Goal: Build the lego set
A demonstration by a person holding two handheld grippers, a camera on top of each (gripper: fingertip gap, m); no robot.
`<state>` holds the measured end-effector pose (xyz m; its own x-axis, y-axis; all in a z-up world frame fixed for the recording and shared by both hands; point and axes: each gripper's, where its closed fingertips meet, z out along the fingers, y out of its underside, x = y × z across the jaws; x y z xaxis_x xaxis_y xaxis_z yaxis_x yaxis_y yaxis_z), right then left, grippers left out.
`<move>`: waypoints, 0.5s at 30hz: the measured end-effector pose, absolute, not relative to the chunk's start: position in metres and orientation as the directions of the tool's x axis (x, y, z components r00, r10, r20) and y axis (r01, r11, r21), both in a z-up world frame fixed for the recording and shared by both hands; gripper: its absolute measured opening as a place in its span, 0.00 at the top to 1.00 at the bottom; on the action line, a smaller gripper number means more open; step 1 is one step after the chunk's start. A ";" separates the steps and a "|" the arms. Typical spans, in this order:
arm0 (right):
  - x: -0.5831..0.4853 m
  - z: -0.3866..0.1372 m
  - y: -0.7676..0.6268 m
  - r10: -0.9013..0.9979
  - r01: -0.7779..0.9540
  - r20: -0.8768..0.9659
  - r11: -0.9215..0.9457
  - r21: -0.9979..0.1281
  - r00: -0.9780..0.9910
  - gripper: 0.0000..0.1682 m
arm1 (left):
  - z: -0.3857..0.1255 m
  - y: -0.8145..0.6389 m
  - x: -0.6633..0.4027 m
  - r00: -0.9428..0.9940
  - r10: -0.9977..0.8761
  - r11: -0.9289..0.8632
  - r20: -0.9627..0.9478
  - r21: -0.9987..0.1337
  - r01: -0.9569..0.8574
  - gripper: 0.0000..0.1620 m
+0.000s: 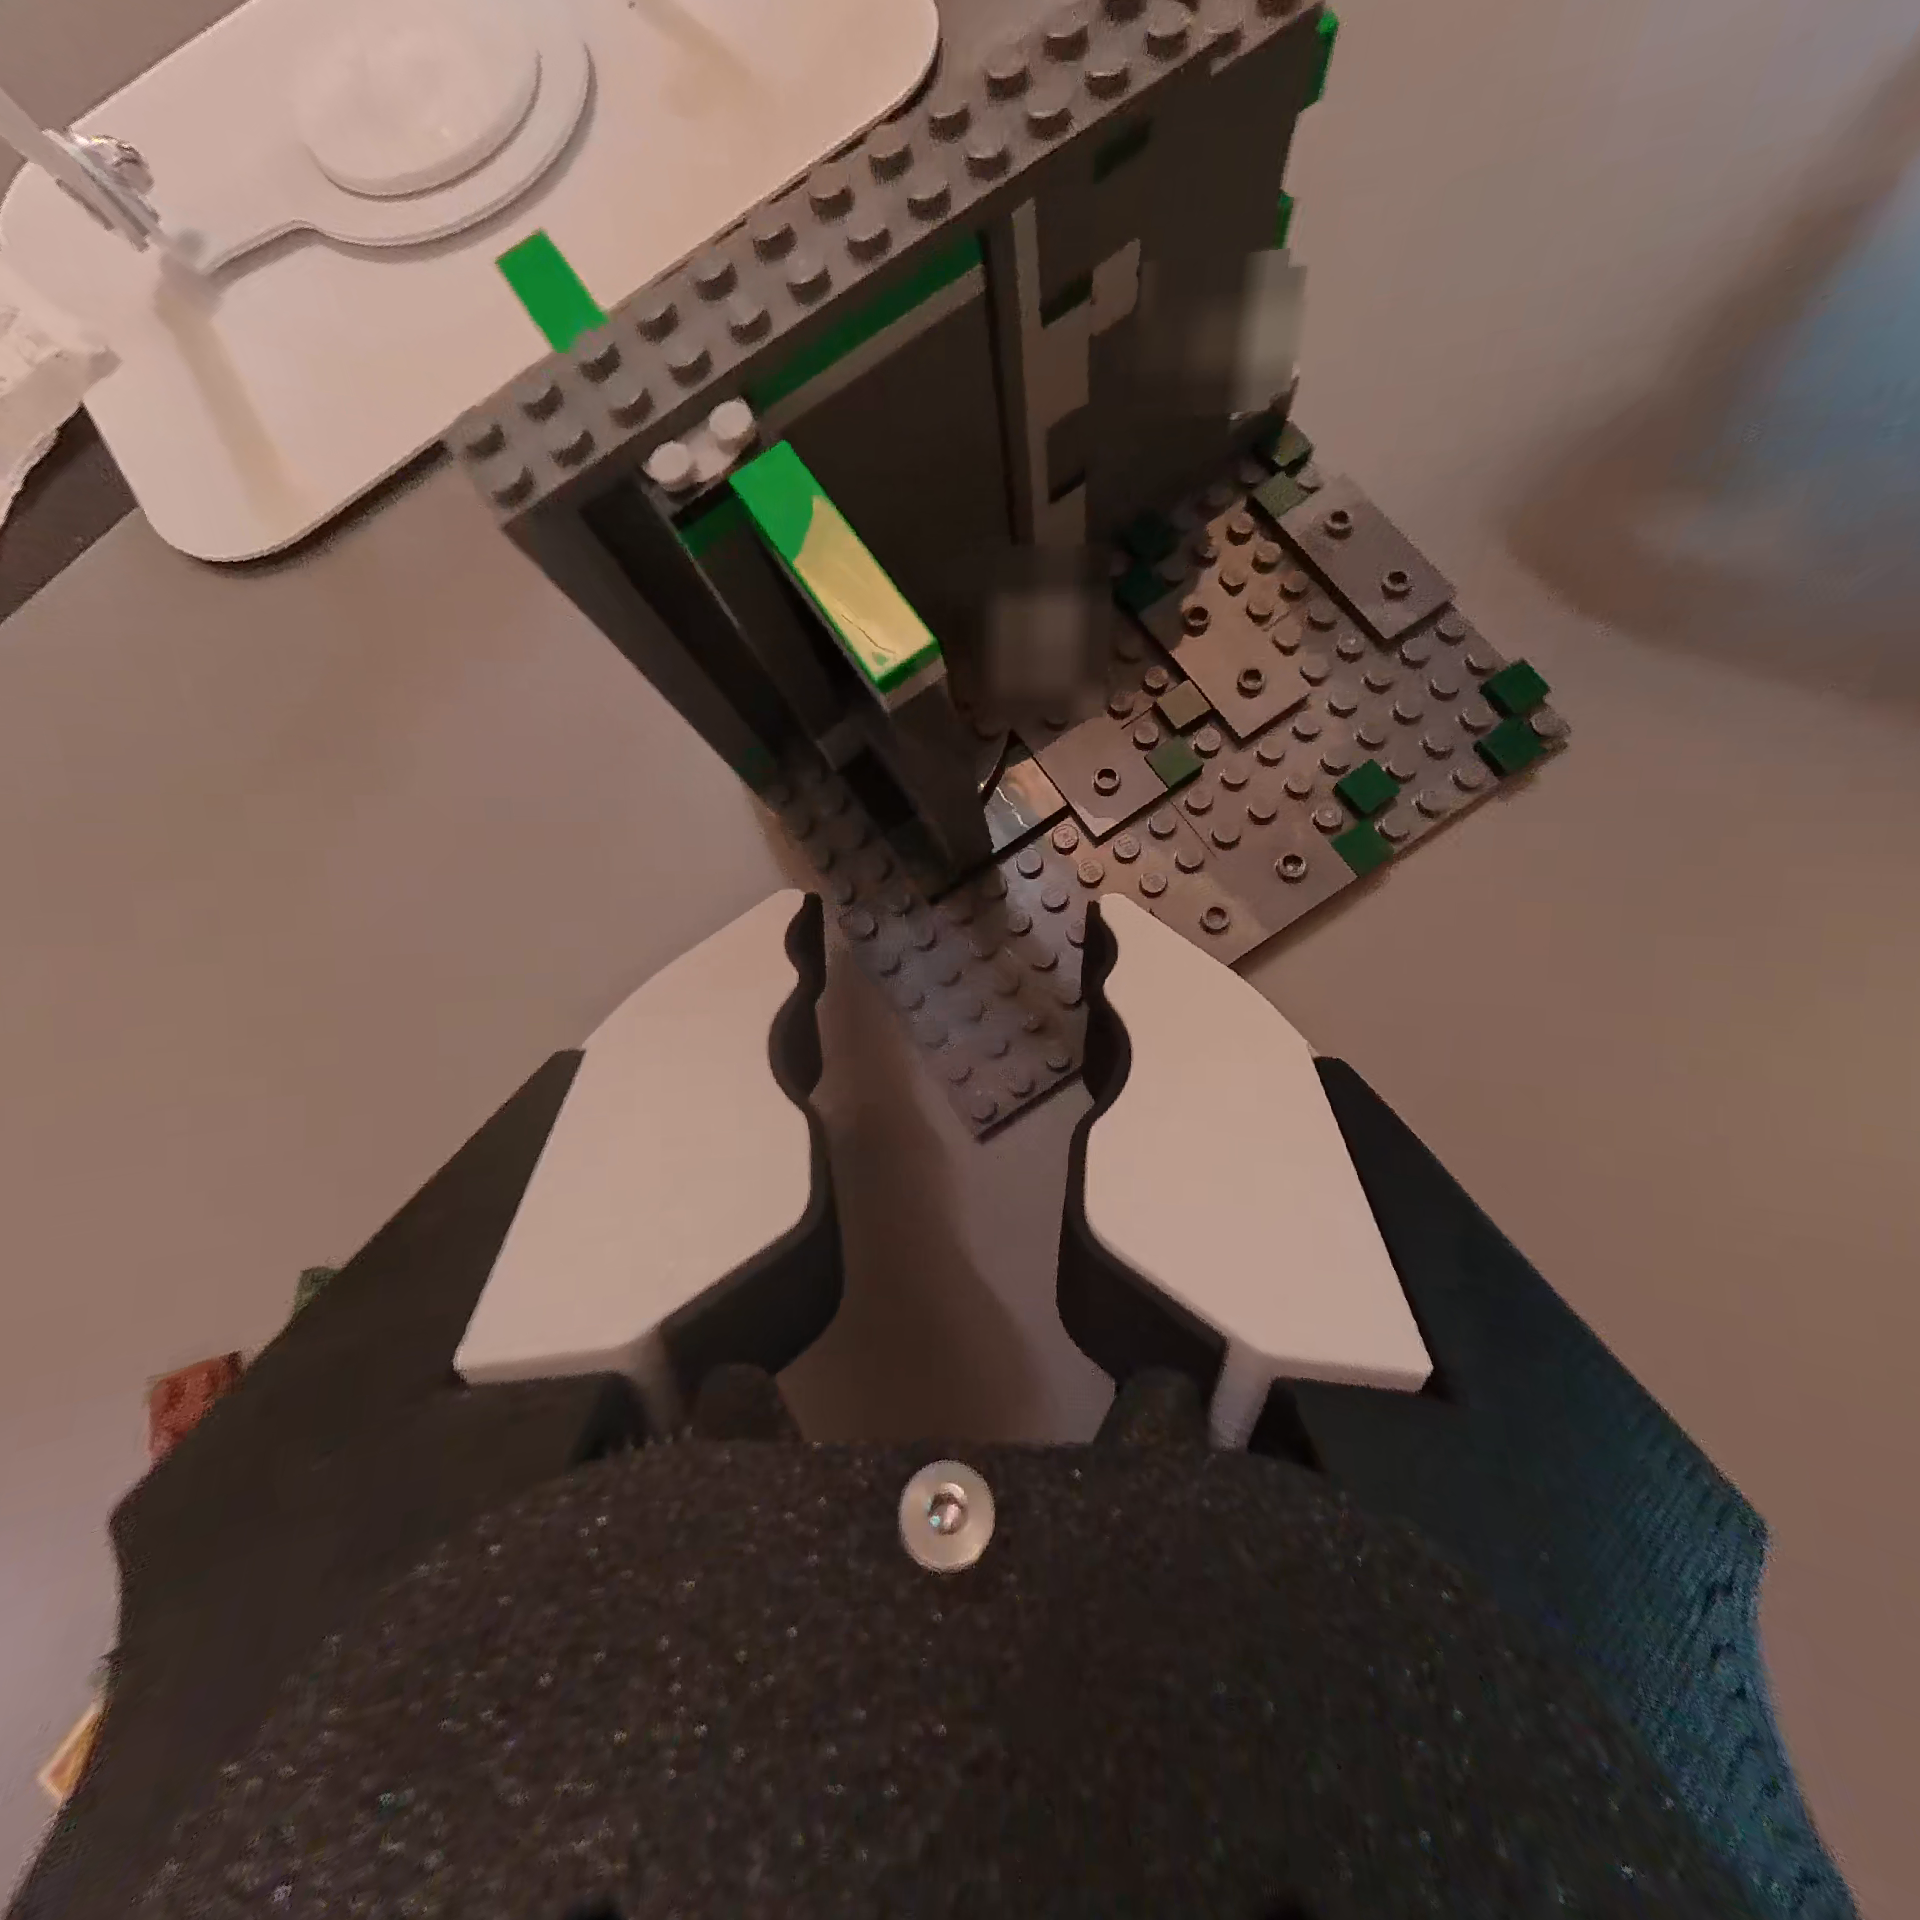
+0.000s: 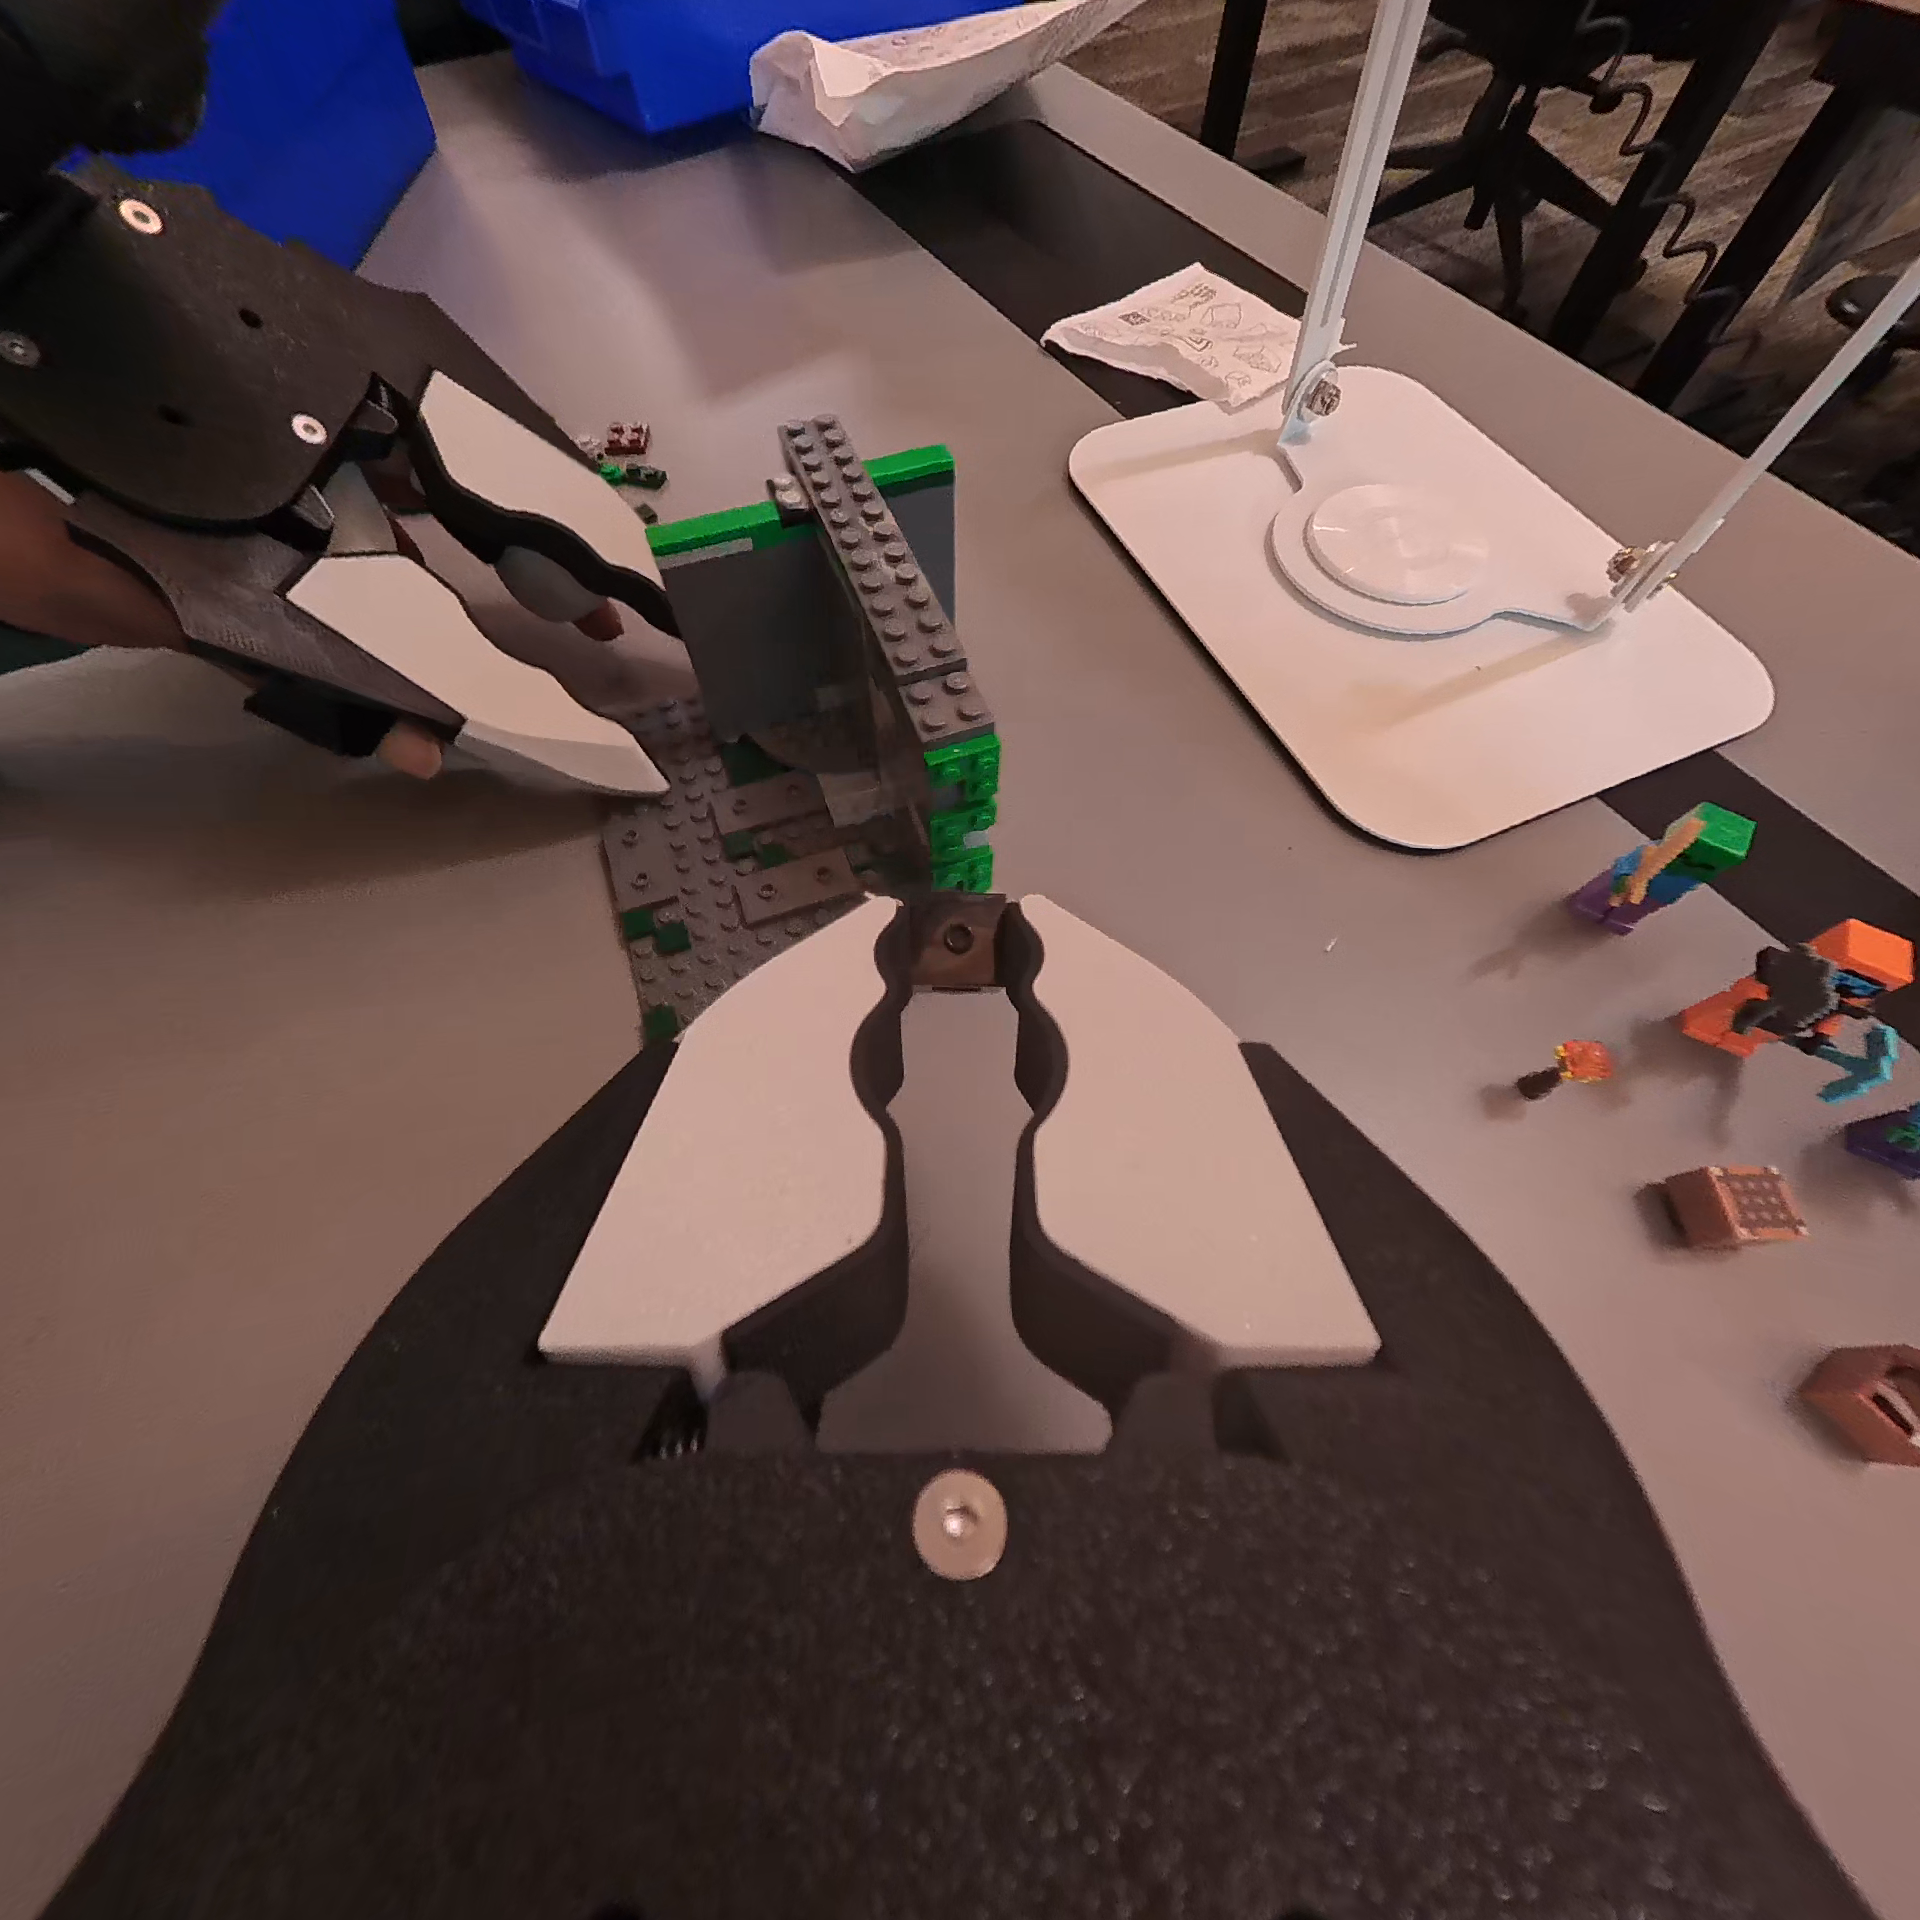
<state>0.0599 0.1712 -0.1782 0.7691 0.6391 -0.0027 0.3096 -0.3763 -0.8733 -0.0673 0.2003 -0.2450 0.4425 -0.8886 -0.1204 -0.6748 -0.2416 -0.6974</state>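
A grey and green lego build (image 1: 935, 499) stands on the grey table: a studded base plate (image 1: 1299, 790) with two upright walls at its corner. It also shows in the right wrist view (image 2: 821, 665). My left gripper (image 1: 951, 914) is open and empty, hovering over the near edge of the base plate; in the right wrist view it (image 2: 655, 707) comes in from the left with its lower fingertip at the plate's edge. My right gripper (image 2: 956, 914) is shut on a small dark square piece (image 2: 954, 943), just in front of the green wall corner (image 2: 966, 800).
A white lamp base (image 2: 1434, 623) stands right of the build, also at the top left in the left wrist view (image 1: 343, 260). Small figures (image 2: 1808, 997) and brown pieces (image 2: 1740, 1205) lie at the right. Loose bricks (image 2: 623, 452), a blue bin (image 2: 644, 62) and paper (image 2: 1184, 332) lie farther back. There is about 15 centimetres between the tips of the two grippers.
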 end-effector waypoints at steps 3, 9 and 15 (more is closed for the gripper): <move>0.058 -0.180 0.171 0.645 0.314 -0.005 -0.378 -0.871 0.764 0.90 | -0.244 0.209 -0.077 0.450 -0.882 -0.235 -0.142 -0.694 -0.680 0.71; 0.051 -0.183 0.169 0.661 0.331 -0.003 -0.379 -0.864 0.751 0.90 | -0.243 0.227 -0.091 0.471 -0.865 -0.227 -0.173 -0.701 -0.676 0.72; 0.048 -0.186 0.168 0.669 0.340 -0.002 -0.380 -0.860 0.743 0.90 | -0.242 0.231 -0.094 0.473 -0.861 -0.216 -0.190 -0.704 -0.676 0.72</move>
